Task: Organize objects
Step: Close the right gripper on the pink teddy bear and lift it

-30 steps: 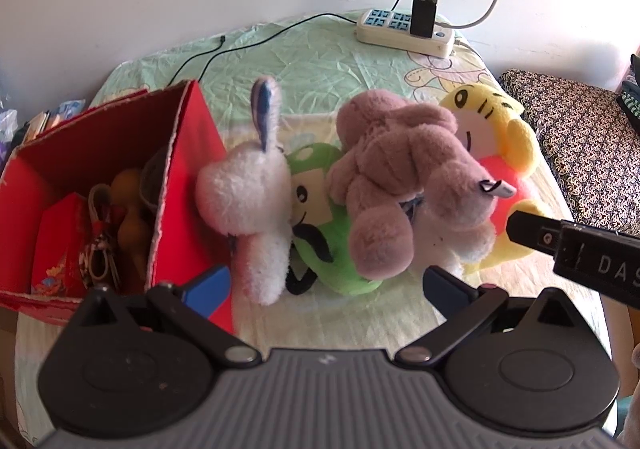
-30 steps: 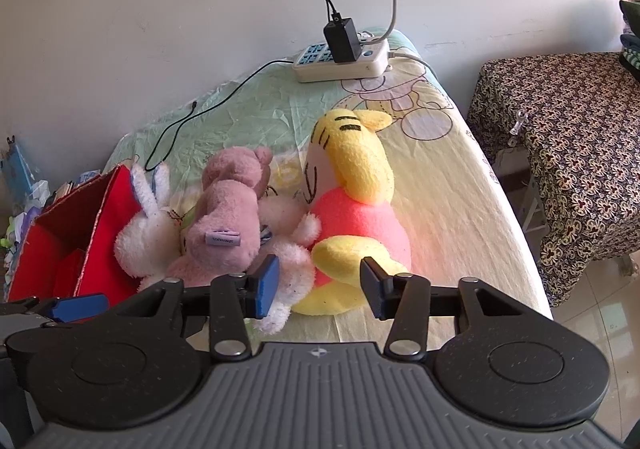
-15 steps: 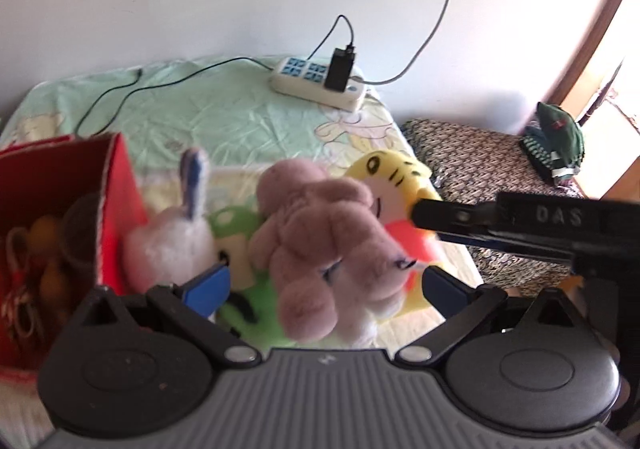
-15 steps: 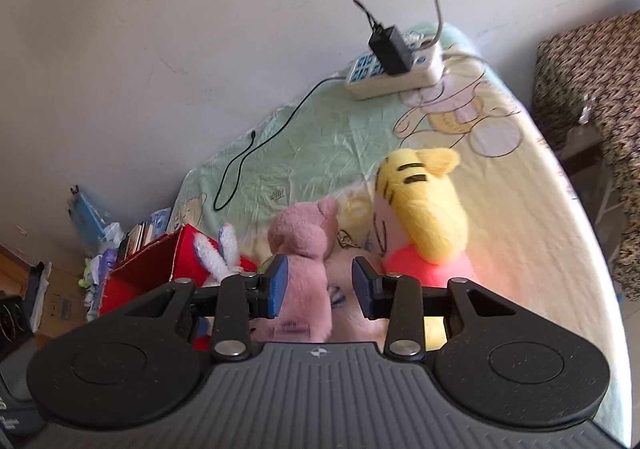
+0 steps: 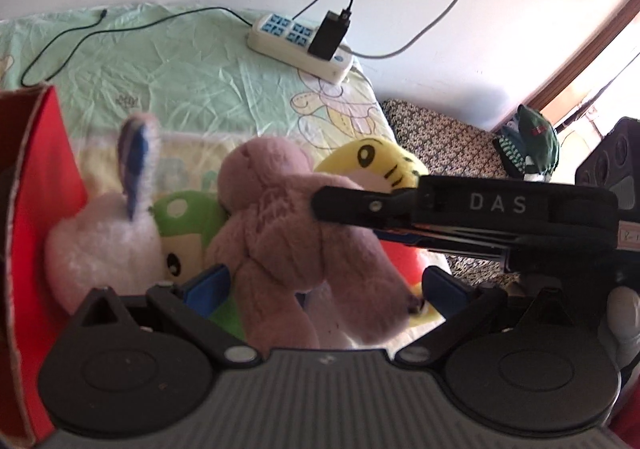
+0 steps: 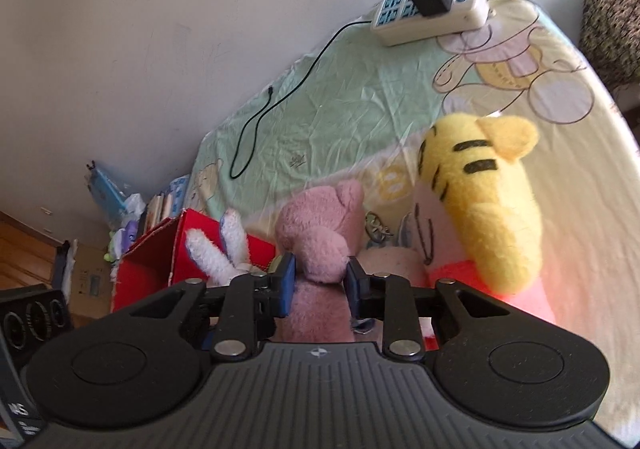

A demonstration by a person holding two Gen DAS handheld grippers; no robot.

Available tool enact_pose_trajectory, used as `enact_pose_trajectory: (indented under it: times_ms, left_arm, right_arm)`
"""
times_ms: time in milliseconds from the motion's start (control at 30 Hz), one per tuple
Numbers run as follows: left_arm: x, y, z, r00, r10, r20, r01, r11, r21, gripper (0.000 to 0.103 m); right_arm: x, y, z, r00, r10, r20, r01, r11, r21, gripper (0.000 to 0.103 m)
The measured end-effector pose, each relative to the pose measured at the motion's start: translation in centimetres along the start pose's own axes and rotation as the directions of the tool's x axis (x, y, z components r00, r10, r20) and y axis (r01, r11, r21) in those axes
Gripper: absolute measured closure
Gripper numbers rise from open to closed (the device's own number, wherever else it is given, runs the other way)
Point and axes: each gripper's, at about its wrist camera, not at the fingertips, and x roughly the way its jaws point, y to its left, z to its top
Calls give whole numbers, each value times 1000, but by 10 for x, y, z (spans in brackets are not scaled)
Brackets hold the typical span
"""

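Right now the right gripper (image 6: 320,281) has its jaws pinched on the pink plush bear (image 6: 320,237), gripping it around the body just below the head. From the left wrist view the same bear (image 5: 296,233) hangs in front of the pile of toys, with the right gripper's black finger reaching in from the right side and pressed against it. The left gripper (image 5: 324,285) has its jaws spread wide, the bear's legs dangling between its blue pads (image 5: 208,285) without being squeezed. Beside the bear, on its left, sits a white plush rabbit (image 5: 104,245), and a green plush toy (image 5: 188,233) lies between them. A yellow striped tiger plush (image 6: 480,201) lies just right of the bear. The red cardboard box (image 5: 44,185) stands left of the rabbit, touching it. Beyond the bear, a white power strip (image 5: 300,47) rests on the cartoon-print bedsheet (image 5: 192,61) near the wall.
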Motion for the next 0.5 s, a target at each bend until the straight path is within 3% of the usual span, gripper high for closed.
enact_pose_trajectory:
  times_ms: [167, 367, 500]
  left_arm:
    - [6, -3, 0, 1000, 22, 1, -22, 999, 25, 11]
    - [-5, -7, -3, 999, 26, 25, -27, 998, 50, 29]
    - [-16, -16, -9, 998, 29, 50, -32, 997, 68, 29]
  right_arm:
    - [-4, -4, -1, 999, 47, -10, -47, 999, 3, 81]
    - [-19, 6, -10, 996, 92, 18, -91, 995, -25, 83]
    - [-33, 16, -21, 994, 93, 58, -89, 993, -72, 83]
